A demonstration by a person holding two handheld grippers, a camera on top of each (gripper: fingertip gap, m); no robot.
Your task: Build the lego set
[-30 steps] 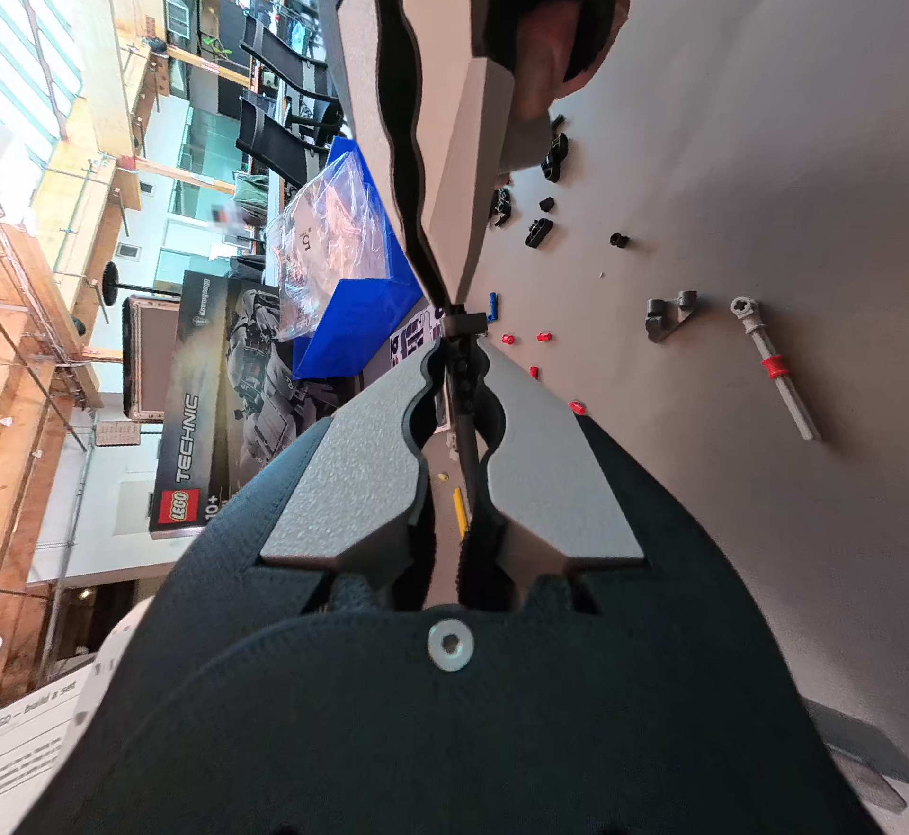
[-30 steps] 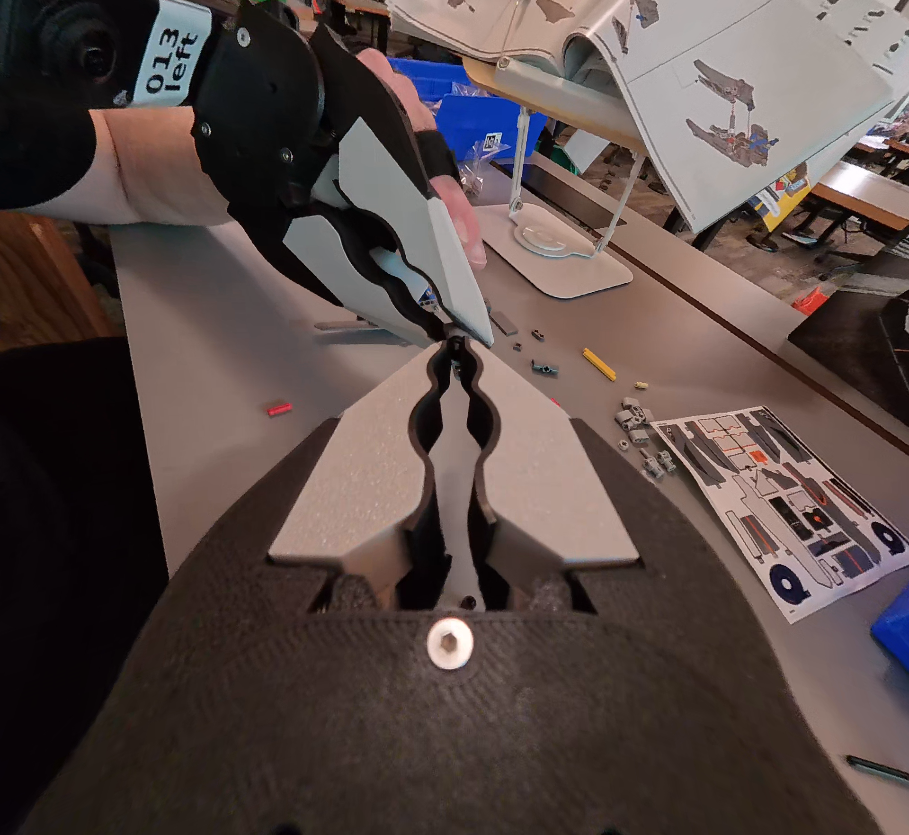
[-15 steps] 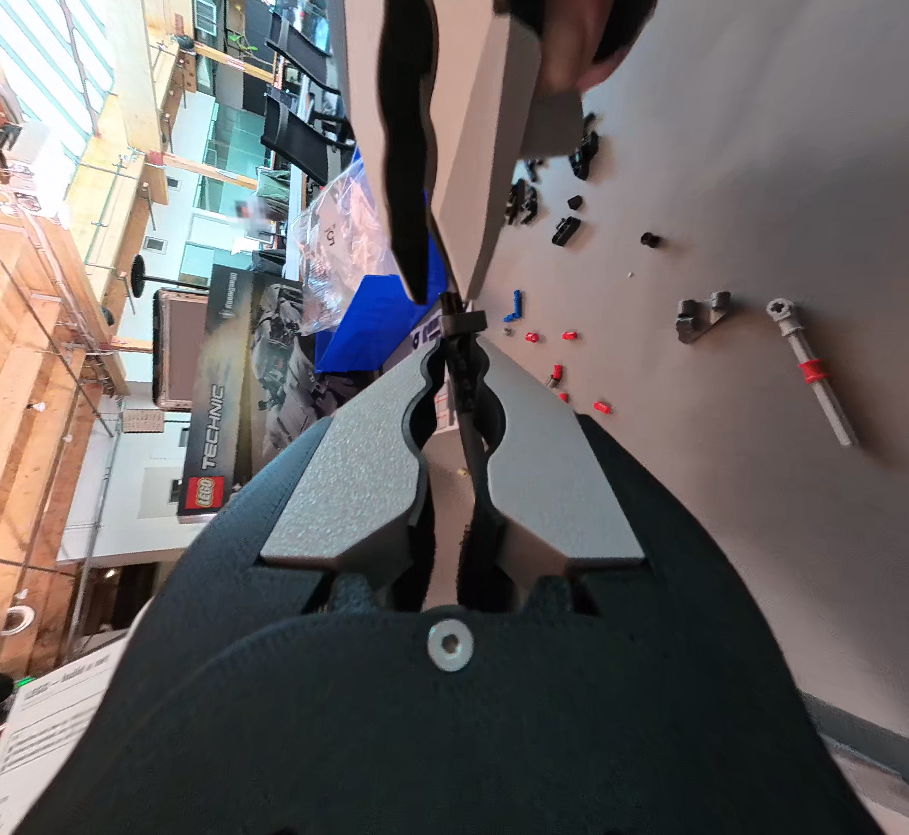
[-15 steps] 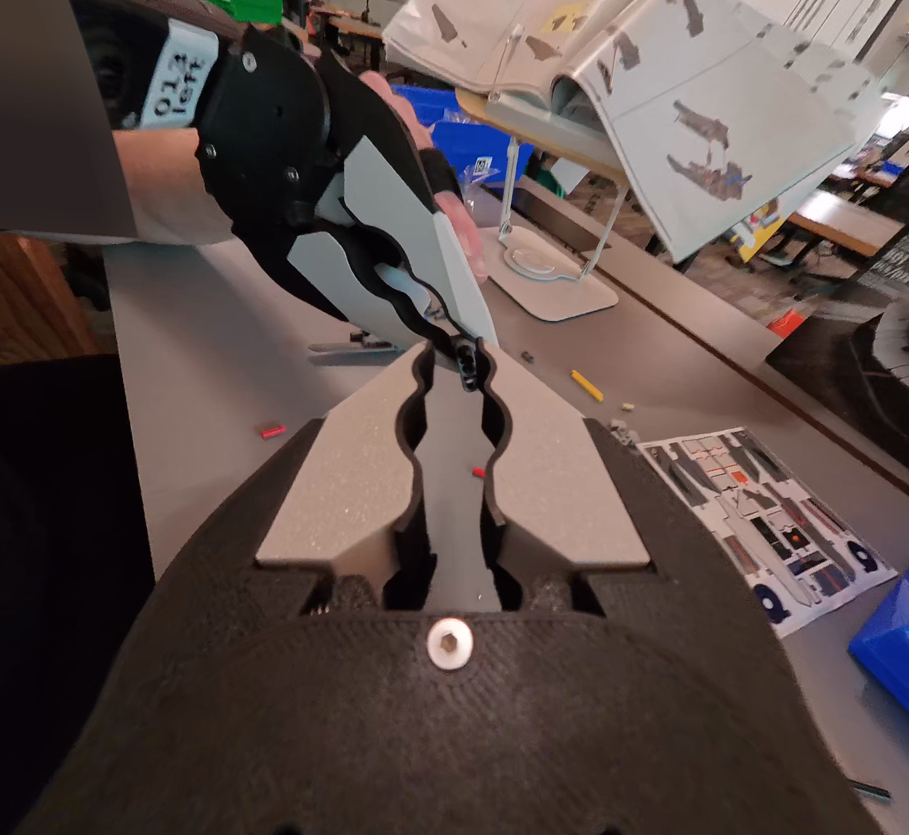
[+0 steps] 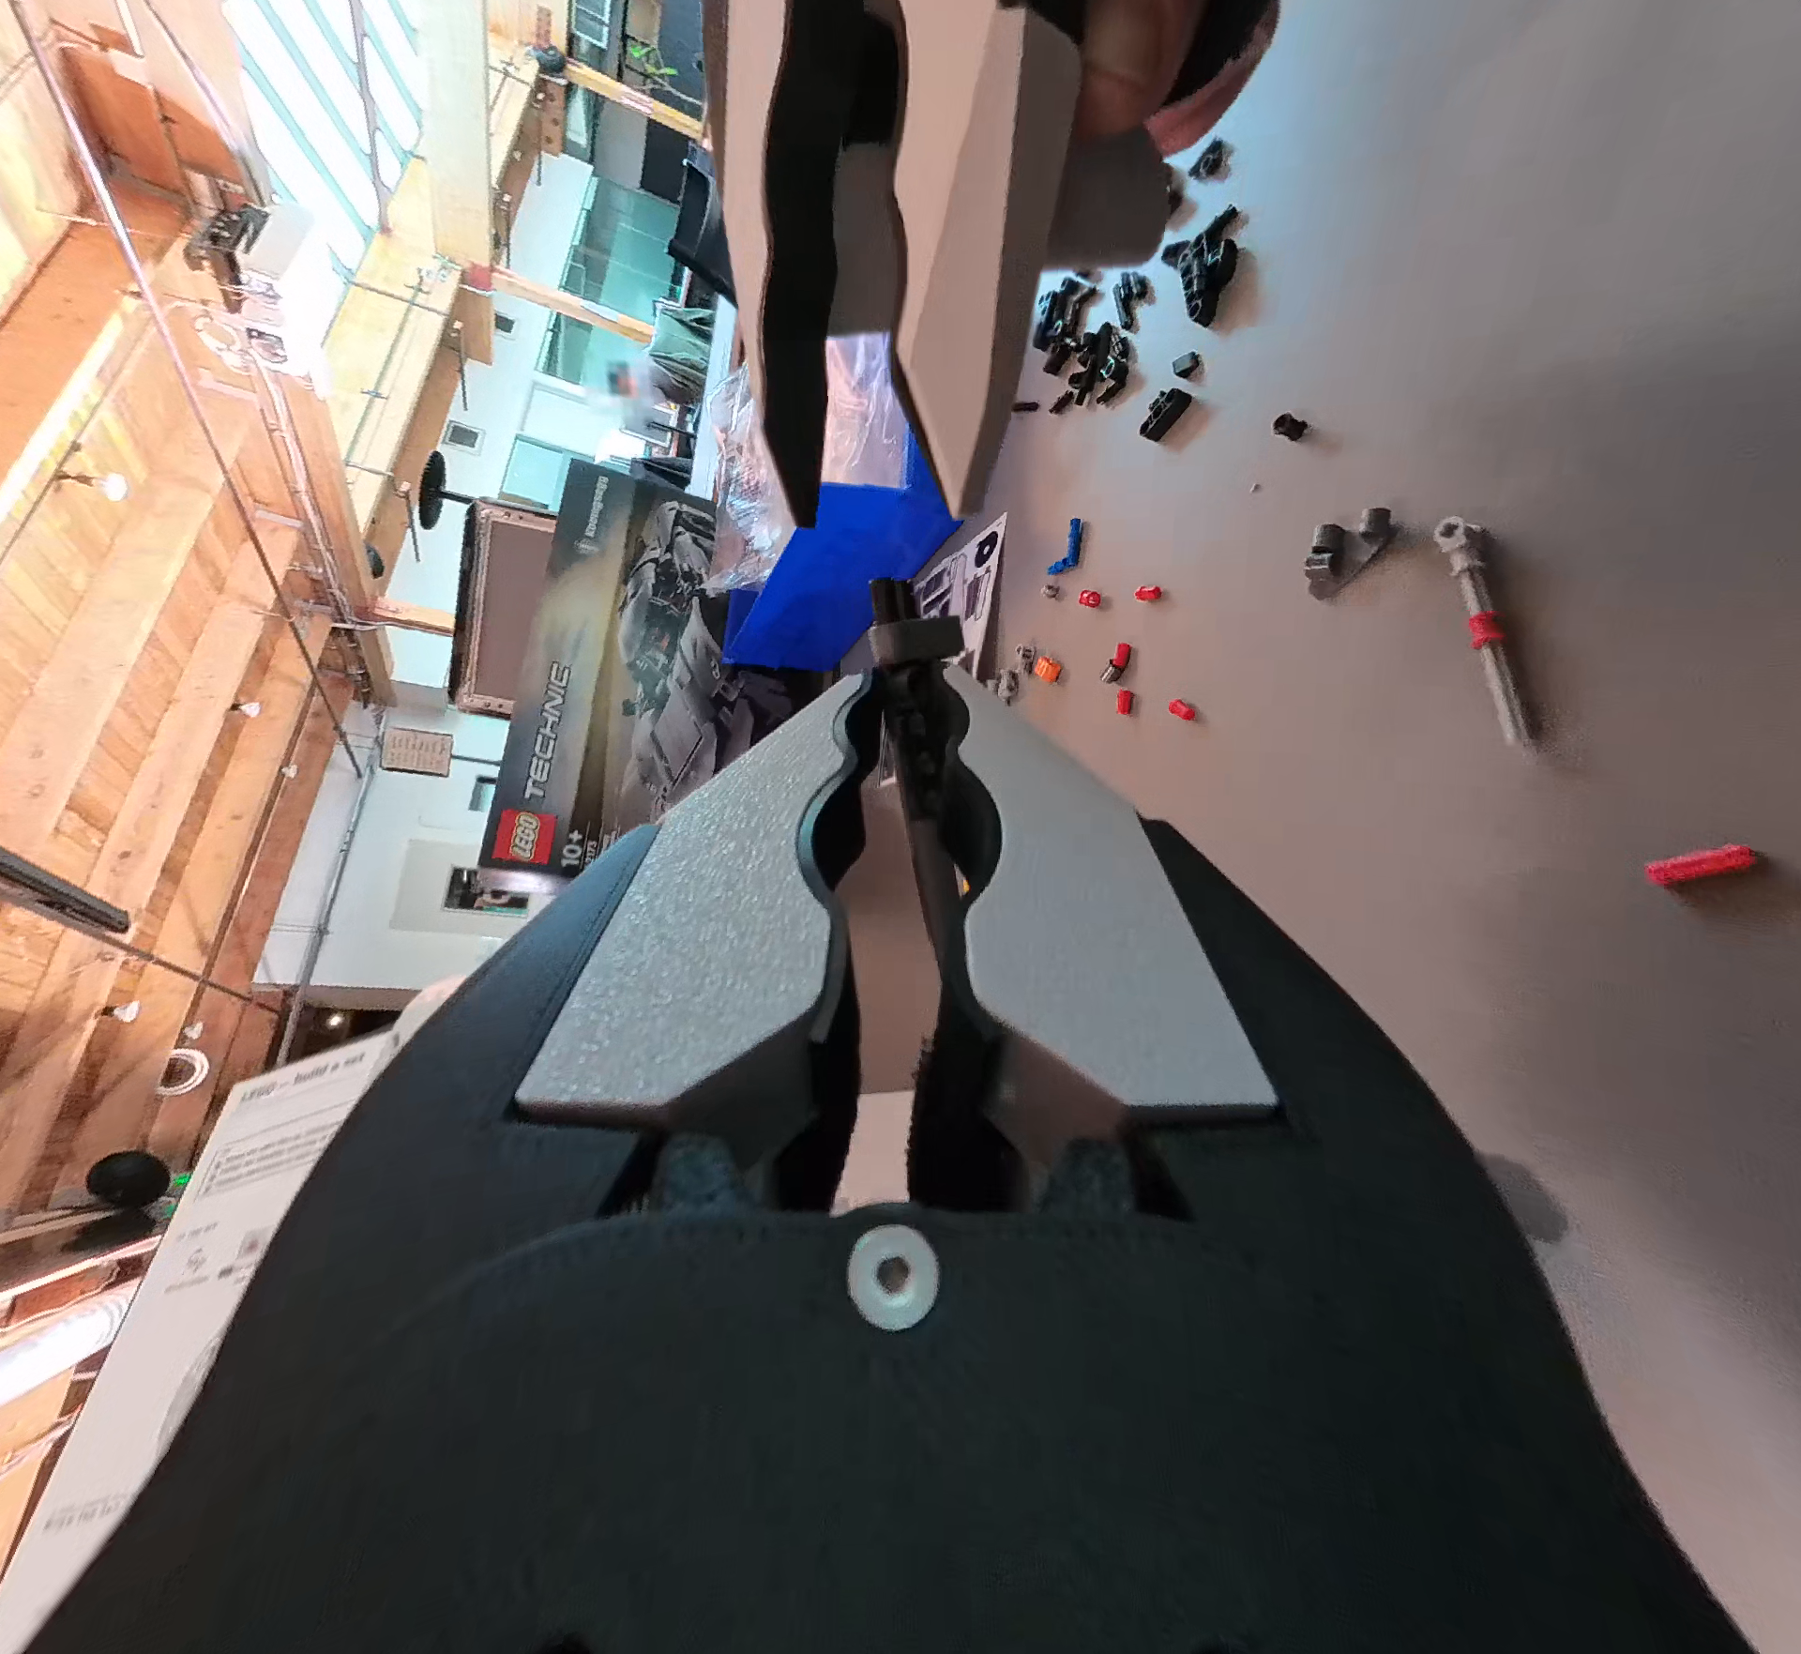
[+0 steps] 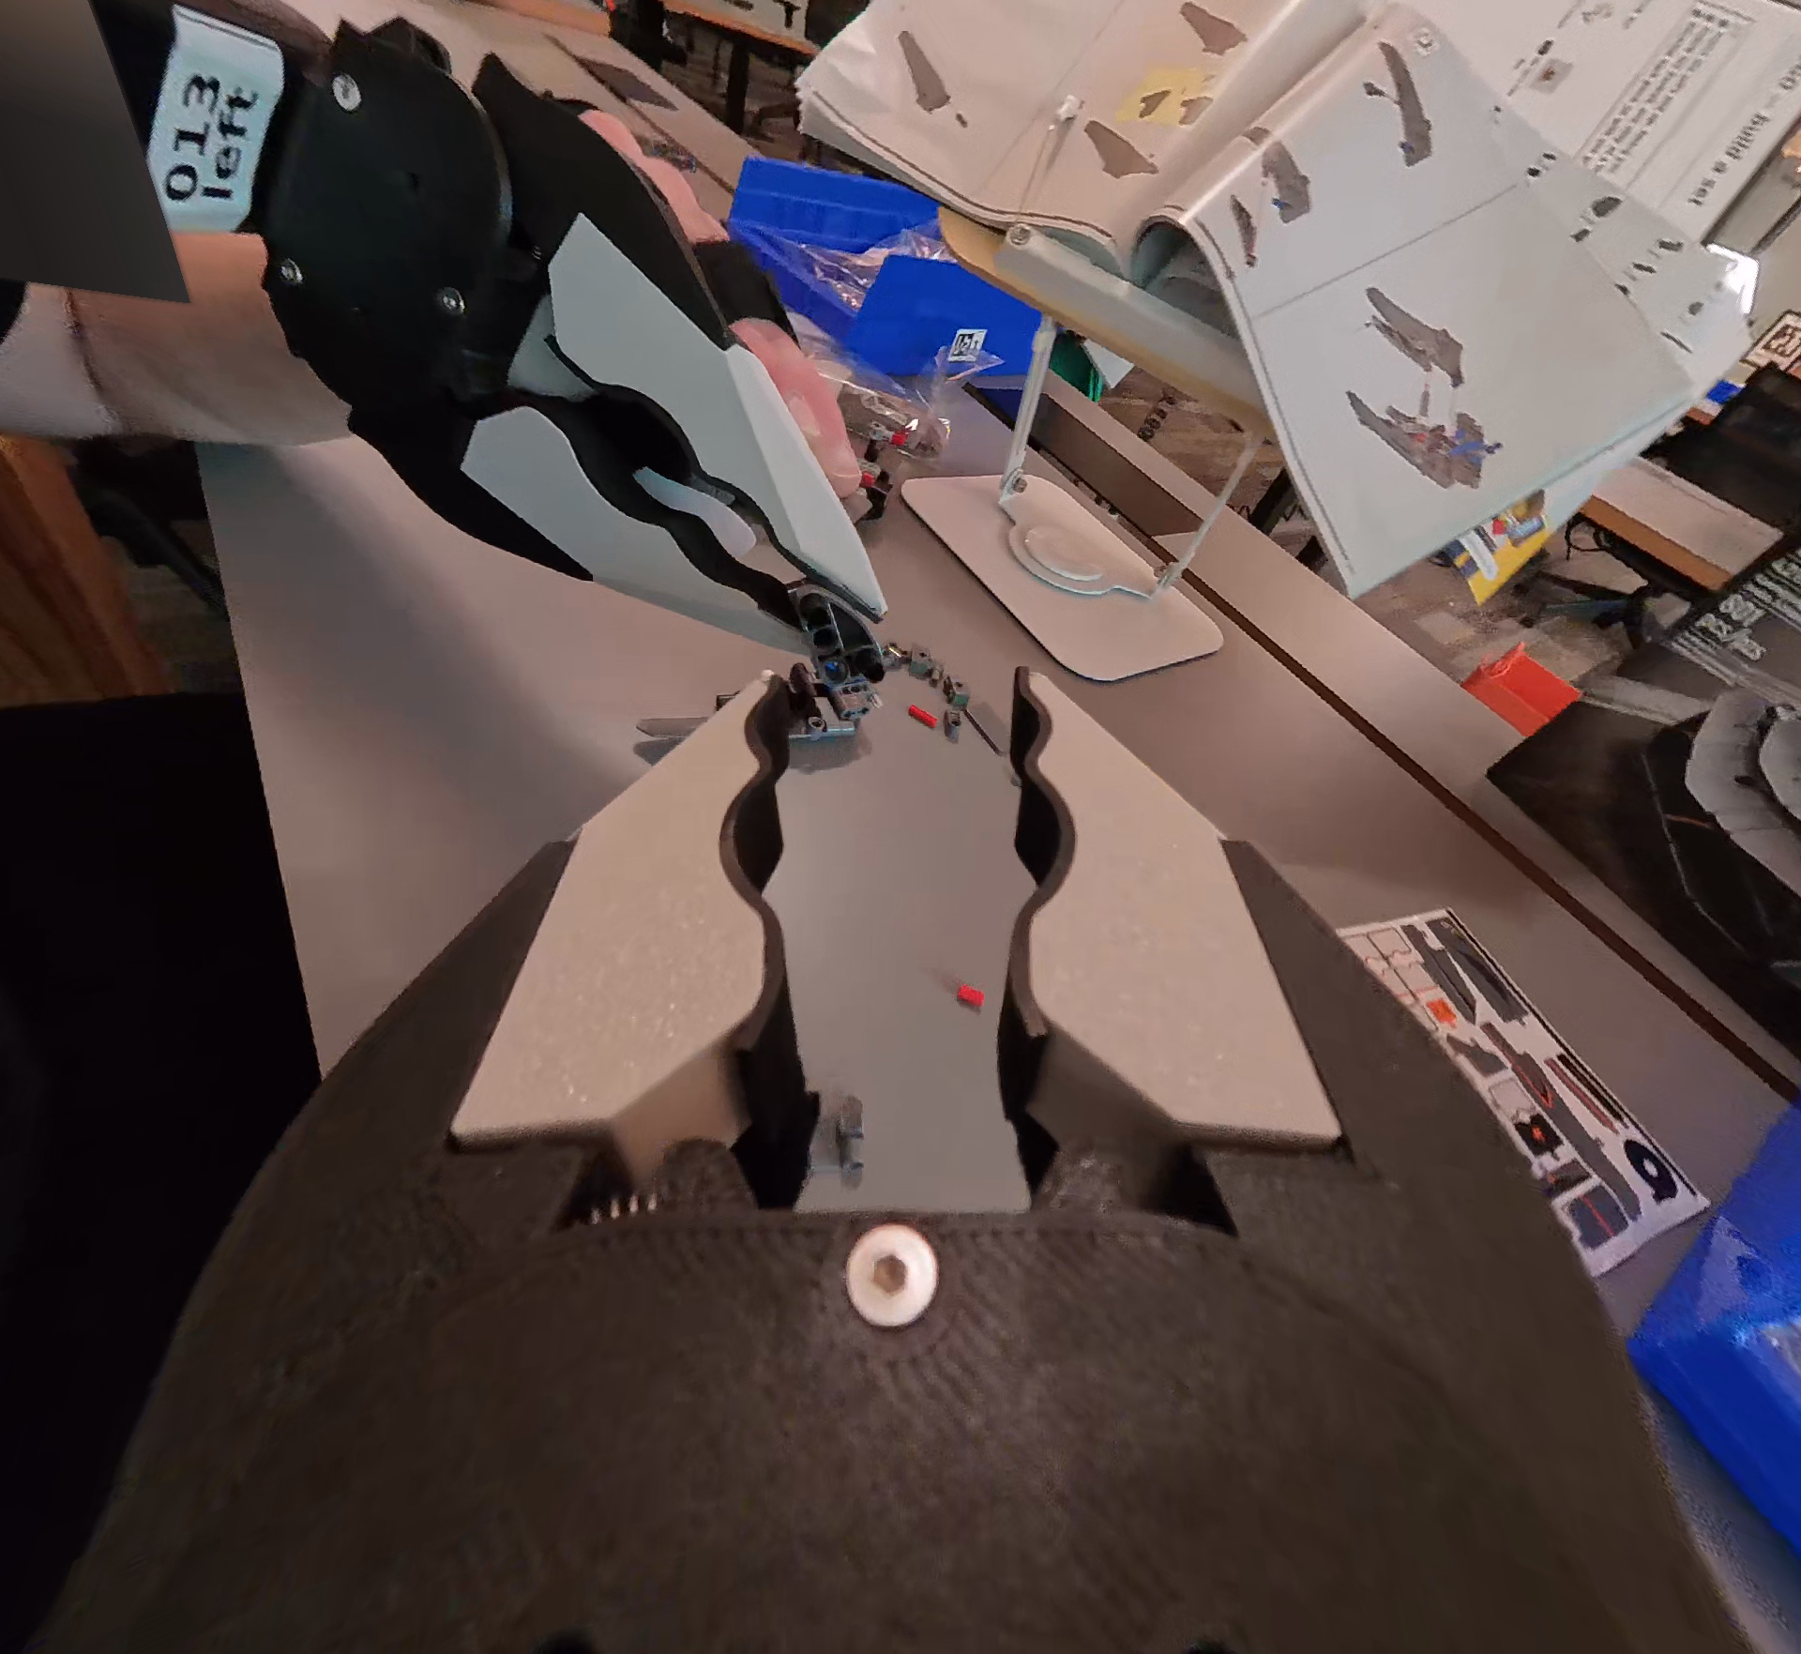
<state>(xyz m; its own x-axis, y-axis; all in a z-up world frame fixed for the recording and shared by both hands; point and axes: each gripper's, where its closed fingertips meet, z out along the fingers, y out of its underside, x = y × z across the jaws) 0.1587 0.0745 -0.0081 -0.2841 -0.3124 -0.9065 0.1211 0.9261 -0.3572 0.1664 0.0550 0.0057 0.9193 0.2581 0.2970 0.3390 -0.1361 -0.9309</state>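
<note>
Spreading wide since half a second ago, the right gripper (image 6: 892,696) now stands with its jaws apart and nothing between them, where a second ago they were nearly pressed together at the tip of the left gripper (image 5: 901,701). The left gripper has stayed pinched on a small dark lego assembly (image 6: 833,657), seen in the right wrist view as a black curved piece with a grey block below it, held above the grey table (image 6: 439,652) and just beyond the right gripper's left fingertip (image 6: 765,701).

Loose pieces lie scattered over the table: small red pins (image 5: 1121,657), black connectors (image 5: 1165,413), a grey bracket (image 5: 1345,550), a grey axle with a red collar (image 5: 1481,632) and a longer red piece (image 5: 1701,864) set well apart from the rest. A sticker sheet (image 6: 1520,1081) lies toward the table's right edge, near a blue bin (image 6: 1725,1315). At the far side an open instruction booklet (image 6: 1364,223) rests on a stand, with more blue bins (image 6: 848,223) and clear bags (image 6: 897,399) beside it. The set's box (image 5: 604,681) stands upright beyond the table in a hall with timber walls.

A bare forearm (image 6: 146,369) reaches in from the left, angling the left gripper down toward the table's middle.
</note>
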